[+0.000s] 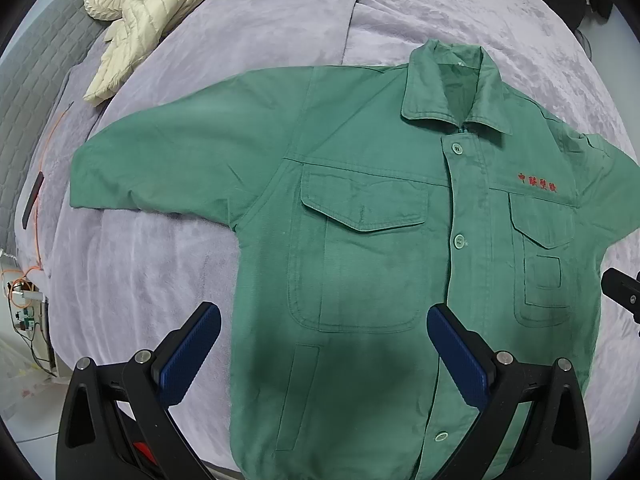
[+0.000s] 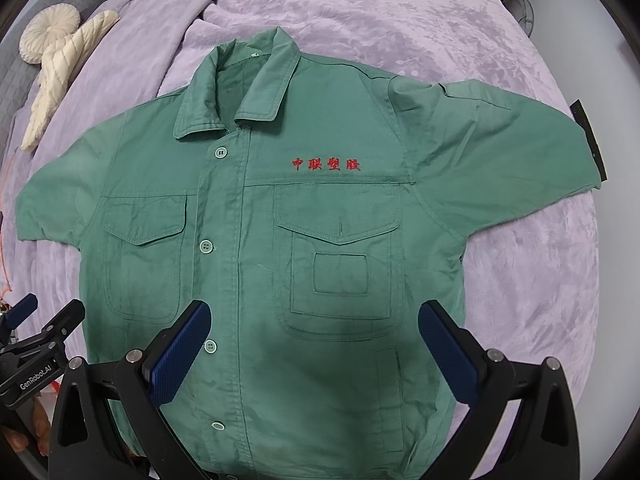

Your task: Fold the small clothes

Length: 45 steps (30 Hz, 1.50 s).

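Left wrist view. Nearest the lens: the left gripper (image 1: 324, 332), blue pads spread wide, nothing between them, hovering above the lower front of the green shirt (image 1: 360, 240). The wide opening suits an approach; no fabric is pinched yet. The shirt lies front up and buttoned on the lilac blanket (image 1: 160, 260), collar (image 1: 452, 88) away from the camera, hem nearest. One short sleeve (image 1: 160, 160) is laid straight out to the side, flat, probably so that it can be turned in over the body first. A chest pocket (image 1: 360, 264) sits just beyond the pads. A cream padded garment (image 1: 152, 24) lies well apart at the far corner, out of the working area. At the right edge a black part of the other tool shows.

Right wrist view. Nearest: the right gripper (image 2: 316, 326), pads likewise wide apart and empty, over the shirt's other half, below the pocket under the red embroidered lettering (image 2: 326, 165). The second sleeve (image 2: 500, 140) is also spread out flat. The left gripper appears low at the left edge, beside the hem.

Judgement: garment is spread and smoothed, each tool stationed over its own half; folding has not begun. Next move likely calls for gripping a sleeve or side edge.
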Tool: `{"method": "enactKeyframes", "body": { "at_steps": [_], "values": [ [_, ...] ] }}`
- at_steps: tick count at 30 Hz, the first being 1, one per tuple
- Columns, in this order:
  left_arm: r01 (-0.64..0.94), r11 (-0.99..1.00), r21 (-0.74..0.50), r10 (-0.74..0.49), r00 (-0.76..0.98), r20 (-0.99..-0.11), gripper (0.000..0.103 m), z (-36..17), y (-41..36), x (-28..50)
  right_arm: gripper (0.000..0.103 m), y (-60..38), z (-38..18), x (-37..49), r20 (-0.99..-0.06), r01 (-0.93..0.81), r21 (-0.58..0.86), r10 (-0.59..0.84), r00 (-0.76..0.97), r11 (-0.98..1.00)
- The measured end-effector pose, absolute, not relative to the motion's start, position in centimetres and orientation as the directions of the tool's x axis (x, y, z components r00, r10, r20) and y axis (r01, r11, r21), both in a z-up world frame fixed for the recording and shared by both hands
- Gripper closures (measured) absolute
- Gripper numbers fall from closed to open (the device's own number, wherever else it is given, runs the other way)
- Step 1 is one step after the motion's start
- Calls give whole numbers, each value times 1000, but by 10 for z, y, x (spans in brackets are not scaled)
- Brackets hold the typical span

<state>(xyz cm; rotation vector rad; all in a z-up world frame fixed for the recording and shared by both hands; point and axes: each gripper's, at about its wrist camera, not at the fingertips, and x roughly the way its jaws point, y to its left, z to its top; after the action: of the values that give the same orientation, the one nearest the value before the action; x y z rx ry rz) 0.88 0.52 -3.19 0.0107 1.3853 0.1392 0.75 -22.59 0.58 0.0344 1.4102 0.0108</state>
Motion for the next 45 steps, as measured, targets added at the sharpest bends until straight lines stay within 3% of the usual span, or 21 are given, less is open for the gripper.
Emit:
{"method": "enactKeyframes", "body": {
  "at_steps": [26,32,38,45],
  "values": [
    [-88,995,57,73,185,-980,0,-39,14,10,0,-219,6,6,-984,22,17,12,180,1000],
    [-107,994,-3,18,195,-981,0,-48,33,12,0,-201,5,7,-978,22,28,23,207,999],
    [-206,962,-179,-115,287,-951,0,-60,97,16,0,-173,-7,9,-984,-26,10,14,177,1000],
    [-441,869,-224,-50,372,-927,0,-106,232,24,0,-133,-27,10,-992,-103,-17,-4,128,994]
  ]
}}
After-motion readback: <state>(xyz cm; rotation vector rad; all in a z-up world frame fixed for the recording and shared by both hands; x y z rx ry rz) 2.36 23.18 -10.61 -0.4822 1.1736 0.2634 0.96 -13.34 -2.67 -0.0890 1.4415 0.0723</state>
